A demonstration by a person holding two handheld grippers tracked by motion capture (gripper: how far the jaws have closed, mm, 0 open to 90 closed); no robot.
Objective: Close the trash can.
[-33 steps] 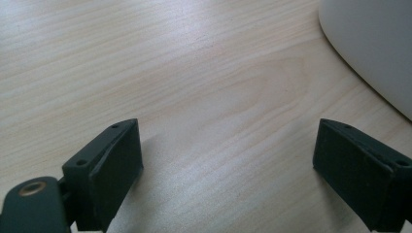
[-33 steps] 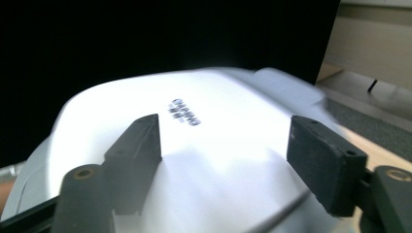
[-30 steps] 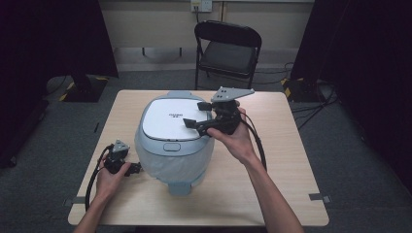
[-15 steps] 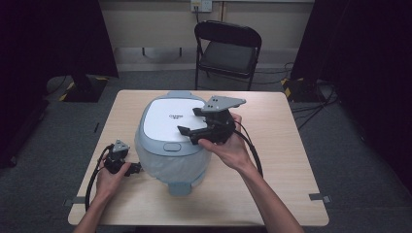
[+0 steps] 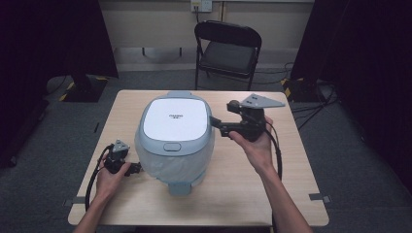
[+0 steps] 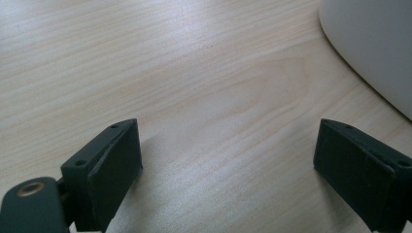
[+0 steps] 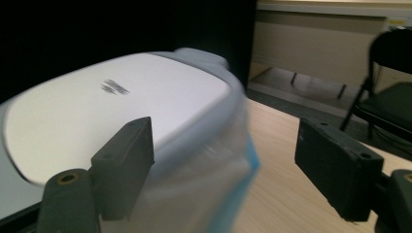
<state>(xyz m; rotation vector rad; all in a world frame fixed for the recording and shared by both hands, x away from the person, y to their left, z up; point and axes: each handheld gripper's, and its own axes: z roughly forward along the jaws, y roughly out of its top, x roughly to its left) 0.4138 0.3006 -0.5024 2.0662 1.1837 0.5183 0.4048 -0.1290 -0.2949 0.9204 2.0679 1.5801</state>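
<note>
High view: both grippers' fingers gape wide, right gripper (image 5: 216, 121) beside the rice cooker (image 5: 176, 141).

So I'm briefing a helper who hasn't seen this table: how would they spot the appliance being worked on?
On the wooden table, look at its middle, between the left gripper and right gripper. The rice cooker sits there: a rounded pale blue-grey body with a flat white lid, the only appliance there.

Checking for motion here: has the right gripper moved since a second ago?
Yes. The right gripper slid rightward off the rice cooker lid, toward the table's right side.
</note>
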